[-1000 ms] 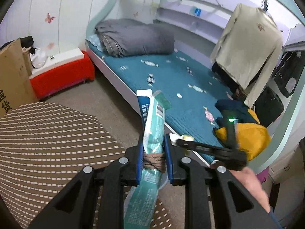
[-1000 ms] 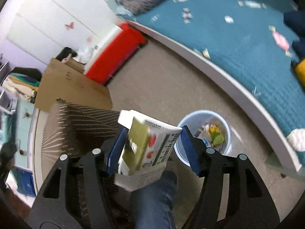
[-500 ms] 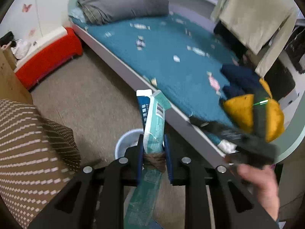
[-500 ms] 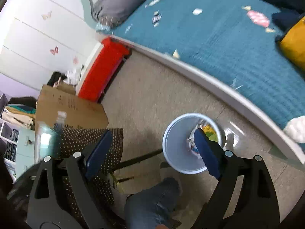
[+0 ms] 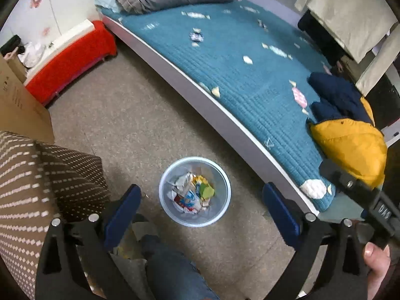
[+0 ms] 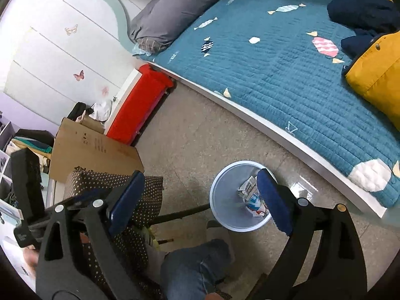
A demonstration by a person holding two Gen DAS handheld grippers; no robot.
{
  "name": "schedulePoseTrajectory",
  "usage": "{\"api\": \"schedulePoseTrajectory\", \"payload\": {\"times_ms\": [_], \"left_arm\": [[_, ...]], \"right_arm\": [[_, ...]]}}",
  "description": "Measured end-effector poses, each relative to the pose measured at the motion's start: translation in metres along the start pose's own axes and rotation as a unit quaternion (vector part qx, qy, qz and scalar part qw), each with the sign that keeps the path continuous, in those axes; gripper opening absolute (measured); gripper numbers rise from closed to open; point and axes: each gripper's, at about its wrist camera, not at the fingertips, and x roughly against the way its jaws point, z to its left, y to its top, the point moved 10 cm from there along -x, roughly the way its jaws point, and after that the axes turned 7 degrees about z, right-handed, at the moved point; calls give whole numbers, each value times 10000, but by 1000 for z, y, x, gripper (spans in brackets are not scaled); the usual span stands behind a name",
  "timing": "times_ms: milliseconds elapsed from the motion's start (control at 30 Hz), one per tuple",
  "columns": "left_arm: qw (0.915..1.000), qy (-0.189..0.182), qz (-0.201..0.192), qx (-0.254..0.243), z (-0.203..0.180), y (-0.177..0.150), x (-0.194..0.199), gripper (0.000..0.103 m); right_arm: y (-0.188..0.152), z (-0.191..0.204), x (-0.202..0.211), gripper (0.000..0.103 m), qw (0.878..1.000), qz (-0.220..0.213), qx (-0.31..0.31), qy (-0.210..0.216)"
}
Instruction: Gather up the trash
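A pale blue trash bin (image 5: 220, 172) stands on the floor beside the bed, with crumpled wrappers and cartons (image 5: 192, 195) inside. My left gripper (image 5: 200, 200) hangs over it, pointing steeply down; its jaws are opening wide and nothing is between them. In the right wrist view the bin (image 6: 225, 200) lies behind the right finger (image 6: 272, 200). My right gripper (image 6: 200, 185) has its jaws opening, with nothing between them. The right gripper's body (image 5: 362, 200) shows at the left wrist view's right edge, held by a hand (image 5: 375, 257).
A bed with a teal quilt (image 5: 237, 70) runs past the bin, with a yellow and navy jacket (image 5: 350, 137) on it. A brown dotted seat (image 5: 30, 187), a cardboard box (image 6: 95, 150) and a red bench (image 5: 70, 60) stand to the left. A jeans-clad knee (image 5: 172, 270) is below.
The green wrapper has left the left gripper, whose jaws went from shut to wide. The right gripper let its carton go. Both views swung down over the bin.
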Motion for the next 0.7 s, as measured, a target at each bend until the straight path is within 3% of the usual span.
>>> {"api": "schedulePoseTrajectory", "payload": {"times_ms": [100,400,567,700], "left_arm": [[9995,-39,-303,90,4,-4,26,96],[9903,284,-1342,222,16,-42,122,96],[9727,680,-2207,233,25,-73,183,96],[9581,934,-2681,372,36,-103,224,96]], "right_arm": [[-7,10,5,97,10000,-19,59,24],[-31,69,45,97,9975,-263,653,-58],[-51,117,80,97,9918,-476,1188,-32],[-68,154,103,97,9845,-623,1638,-20]]}}
